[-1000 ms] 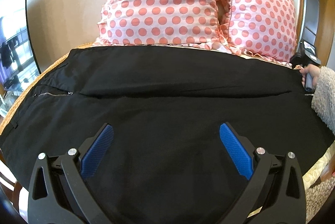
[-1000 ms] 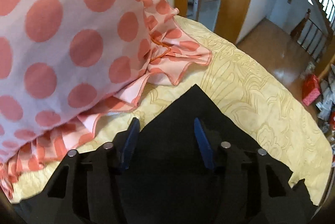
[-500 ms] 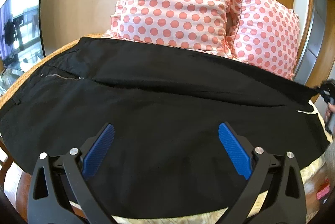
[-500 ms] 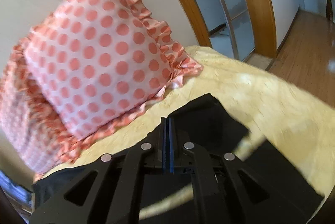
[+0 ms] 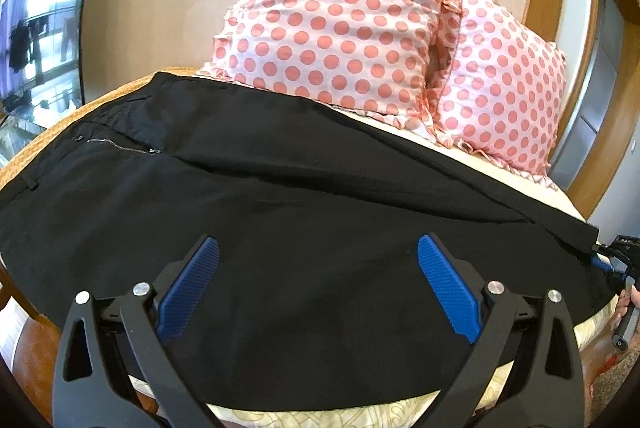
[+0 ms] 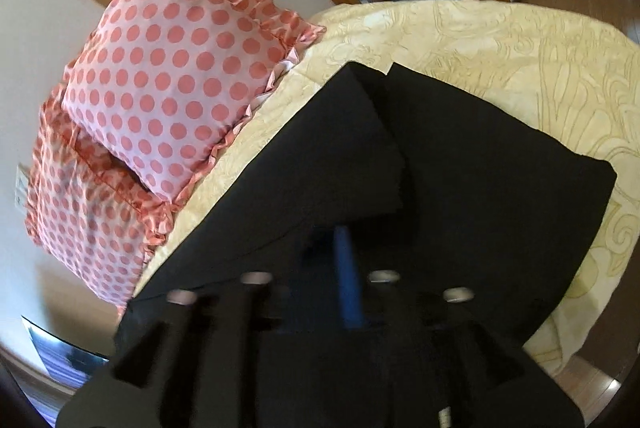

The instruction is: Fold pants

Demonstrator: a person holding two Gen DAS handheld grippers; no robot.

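Note:
Black pants (image 5: 280, 211) lie spread across the bed, zipper (image 5: 116, 144) and waist at the left, leg ends at the right. My left gripper (image 5: 318, 288) is open and empty, hovering over the near side of the pants. My right gripper (image 6: 340, 268) is shut on the pants' leg end (image 6: 360, 147) and lifts it, so the fabric drapes back over the gripper. The other leg end (image 6: 500, 163) lies flat on the bedspread. The right gripper also shows at the far right edge of the left wrist view (image 5: 612, 260), at the hem.
Two pink polka-dot pillows (image 5: 340, 23) (image 6: 176, 83) lean against the wall at the head of the bed. The cream patterned bedspread (image 6: 520, 39) surrounds the pants. A mirror or window (image 5: 40, 39) is at the left, a wooden door frame (image 5: 576, 67) at the right.
My right gripper went from open around the leg end to shut on it and has lifted and pulled it back. My left gripper drew back and to the left, still open.

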